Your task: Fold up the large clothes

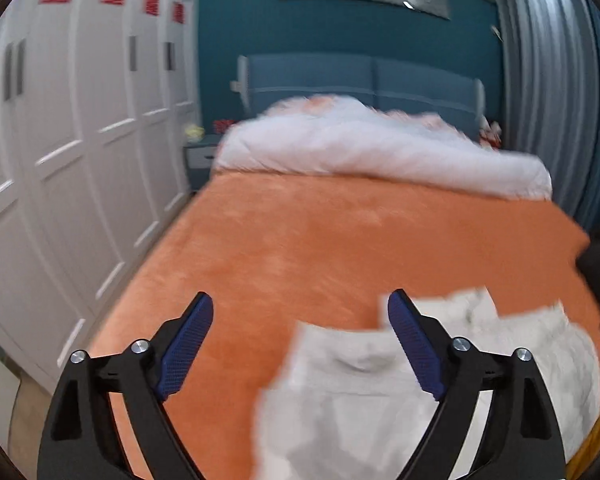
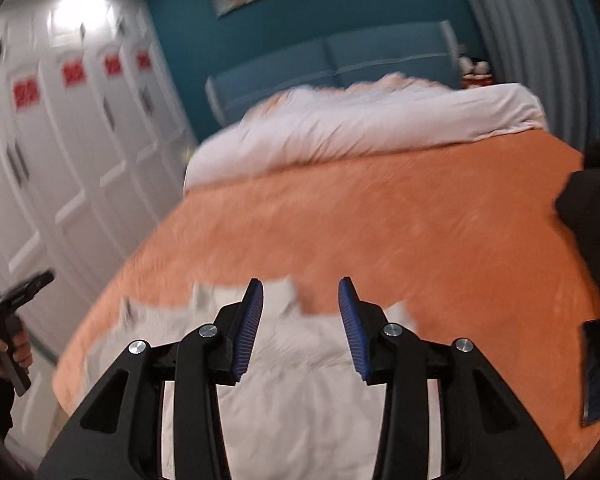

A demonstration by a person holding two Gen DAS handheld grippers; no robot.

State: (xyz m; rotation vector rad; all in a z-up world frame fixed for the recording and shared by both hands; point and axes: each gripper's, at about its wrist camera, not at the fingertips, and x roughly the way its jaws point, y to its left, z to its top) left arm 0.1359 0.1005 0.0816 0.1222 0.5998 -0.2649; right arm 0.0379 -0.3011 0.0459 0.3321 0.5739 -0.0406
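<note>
A pale grey-white garment (image 1: pixel 352 396) lies folded on the orange bed cover (image 1: pixel 320 240), near the bed's front edge. My left gripper (image 1: pixel 300 308) hovers above it with its jaws wide apart and nothing between the blue pads (image 1: pixel 188 344). In the right wrist view the same garment (image 2: pixel 300 392) lies below my right gripper (image 2: pixel 300 292), whose jaws stand partly apart and hold nothing. The left gripper (image 2: pixel 16 300) also shows at the left edge of that view, held by a hand (image 2: pixel 16 350). Both pictures are blurred.
A white rolled-back duvet (image 1: pixel 380 152) lies across the bed's far half before a blue headboard (image 1: pixel 364 80). White wardrobe doors (image 1: pixel 80 140) run along the left side. A dark object (image 2: pixel 598 372) lies on the cover at the right. Grey curtains (image 1: pixel 548 80) hang at the right.
</note>
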